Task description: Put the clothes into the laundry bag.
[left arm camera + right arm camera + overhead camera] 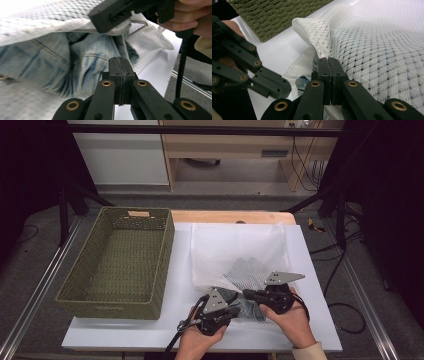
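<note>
1. A white mesh laundry bag [240, 252] is seen lying flat on the white table board [320, 320], just to the right of the green woven rectangular basket [122, 262].
2. The bag's long axis is seen to run from the near edge of the board toward the far edge, roughly parallel to the basket's long side; its open mouth is turned toward the person, at the level of the basket's near end.
3. A piece of faded light-blue denim clothing [75, 62] is seen inside the bag, bunched at the mouth end and showing grey through the mesh in the high view [247, 272].
4. The left gripper [231, 311] is held by the left hand [197, 342] near the basket's near right corner, its tip pointed to the right into the bag's mouth; in the left gripper view its jaws are pressed together, with a thin dark edge caught in the seam, though what that edge belongs to cannot be told.
5. The right gripper [246, 294] is held by the right hand [290, 317], farther from the basket than the left one, its tip pointed left toward the basket.
6. In the right gripper view its jaws are clamped on the upper mesh edge of the bag's mouth [322, 47], which is lifted into a peak above the denim.
</note>
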Available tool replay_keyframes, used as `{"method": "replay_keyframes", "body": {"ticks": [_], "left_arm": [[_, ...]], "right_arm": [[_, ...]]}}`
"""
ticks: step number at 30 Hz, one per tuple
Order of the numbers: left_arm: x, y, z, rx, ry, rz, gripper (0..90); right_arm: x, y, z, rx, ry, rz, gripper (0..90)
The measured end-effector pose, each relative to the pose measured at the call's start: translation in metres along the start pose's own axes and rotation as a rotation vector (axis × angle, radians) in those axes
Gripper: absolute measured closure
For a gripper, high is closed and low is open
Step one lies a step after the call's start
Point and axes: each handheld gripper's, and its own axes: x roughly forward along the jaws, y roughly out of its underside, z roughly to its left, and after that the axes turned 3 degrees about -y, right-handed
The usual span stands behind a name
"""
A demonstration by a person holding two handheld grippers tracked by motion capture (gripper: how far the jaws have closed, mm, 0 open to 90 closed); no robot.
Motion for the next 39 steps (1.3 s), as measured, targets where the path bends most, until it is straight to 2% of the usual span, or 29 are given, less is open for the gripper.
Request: {"method": "replay_keyframes", "body": {"ticks": [8,14,17,25,39], "left_arm": [[0.016,0.004,-0.008,0.019,0.017,0.044,90.0],[0.031,0.008,-0.002,0.012,0.022,0.077,90.0],[0.036,0.008,0.003,0.007,0.024,0.072,90.0],[0.041,0.005,0.01,0.015,-0.02,0.096,90.0],[0.05,0.002,0.026,0.013,-0.07,0.126,90.0]], "right_arm": [[-0.001,0.0,-0.001,0.004,0.002,-0.003,89.5],[-0.001,0.0,-0.001,0.004,0.001,-0.004,89.5],[-0.001,0.0,0.0,0.003,0.0,-0.004,89.5],[-0.003,-0.001,-0.001,0.003,-0.002,-0.006,89.5],[-0.003,-0.002,0.001,-0.004,-0.001,-0.014,89.5]]}}
